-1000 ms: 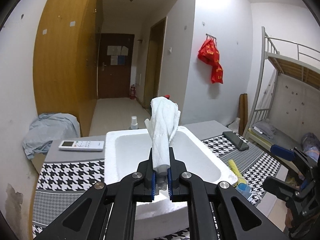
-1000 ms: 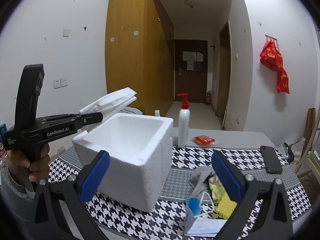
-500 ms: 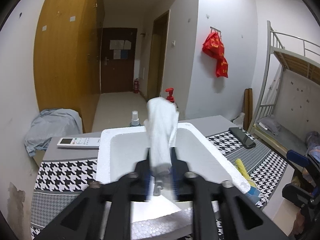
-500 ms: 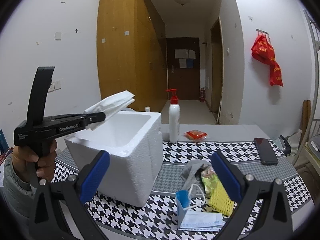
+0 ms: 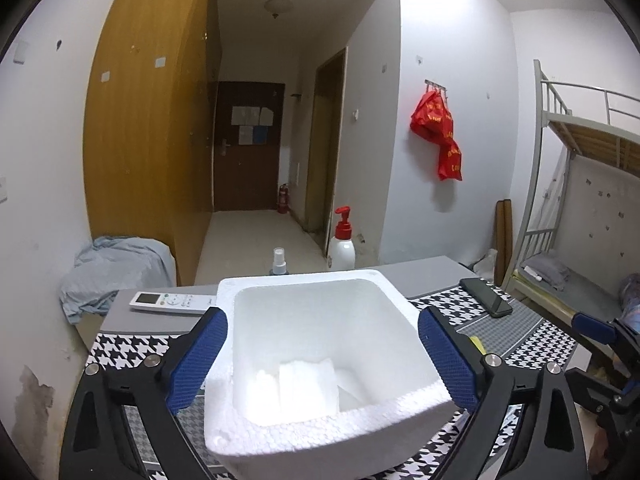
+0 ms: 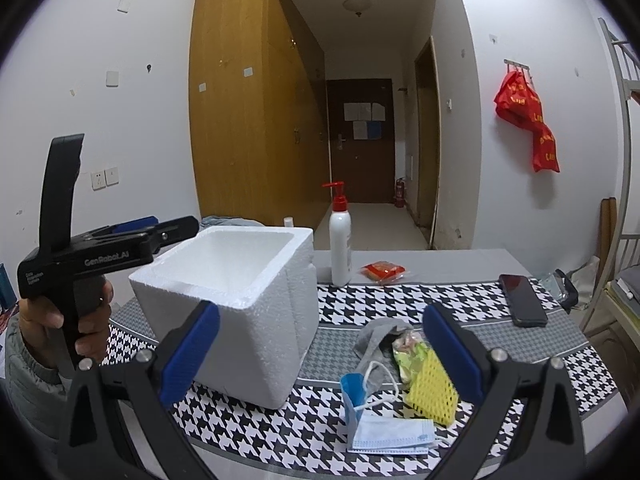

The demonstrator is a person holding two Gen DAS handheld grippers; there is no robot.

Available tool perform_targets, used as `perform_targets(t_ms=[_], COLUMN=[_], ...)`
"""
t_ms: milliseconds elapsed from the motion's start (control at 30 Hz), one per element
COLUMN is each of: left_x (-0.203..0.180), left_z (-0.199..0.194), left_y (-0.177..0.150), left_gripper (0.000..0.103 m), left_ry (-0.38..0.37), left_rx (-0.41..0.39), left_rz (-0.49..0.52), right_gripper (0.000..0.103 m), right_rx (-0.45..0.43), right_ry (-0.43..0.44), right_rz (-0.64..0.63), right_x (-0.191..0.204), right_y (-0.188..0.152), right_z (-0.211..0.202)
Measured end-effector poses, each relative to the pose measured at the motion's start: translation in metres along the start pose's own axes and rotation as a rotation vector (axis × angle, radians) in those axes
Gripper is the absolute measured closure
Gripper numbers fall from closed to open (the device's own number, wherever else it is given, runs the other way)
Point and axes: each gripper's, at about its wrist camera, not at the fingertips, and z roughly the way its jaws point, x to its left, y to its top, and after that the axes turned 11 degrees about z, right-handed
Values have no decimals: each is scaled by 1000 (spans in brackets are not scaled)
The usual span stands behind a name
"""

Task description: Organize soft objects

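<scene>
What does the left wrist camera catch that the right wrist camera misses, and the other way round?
Only the left wrist view shows the white cloth lying inside the foam box, plus the remote control. Only the right wrist view shows the face mask, yellow mesh piece, grey sock and red packet. Both show the box, pump bottle and phone.

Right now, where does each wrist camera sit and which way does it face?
Left wrist: on the left gripper, above the foam box, looking down at the white towel inside; its open blue-padded fingers frame the box.
Right wrist: on the right gripper, low at the table edge, facing the face mask, yellow mesh sponge and grey sock; the person's left hand shows.
Shared: box, pump bottle, phone, hallway door.
</scene>
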Motion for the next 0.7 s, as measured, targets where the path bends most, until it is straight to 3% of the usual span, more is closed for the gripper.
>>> perform_targets(t_ms=[67,700], left_x=[-4,-30], left_z=[-5,-75], left_y=[-1,-10], left_gripper=[1,1], left_ry=[1,10], left_rx=[-8,-87], left_rz=[11,29], right_gripper=[0,0], right_rx=[-1,-43], right_ry=[1,2], right_rz=[1,-1], right_x=[-1,-2], right_y=[-1,-6], right_z=[-3,-47])
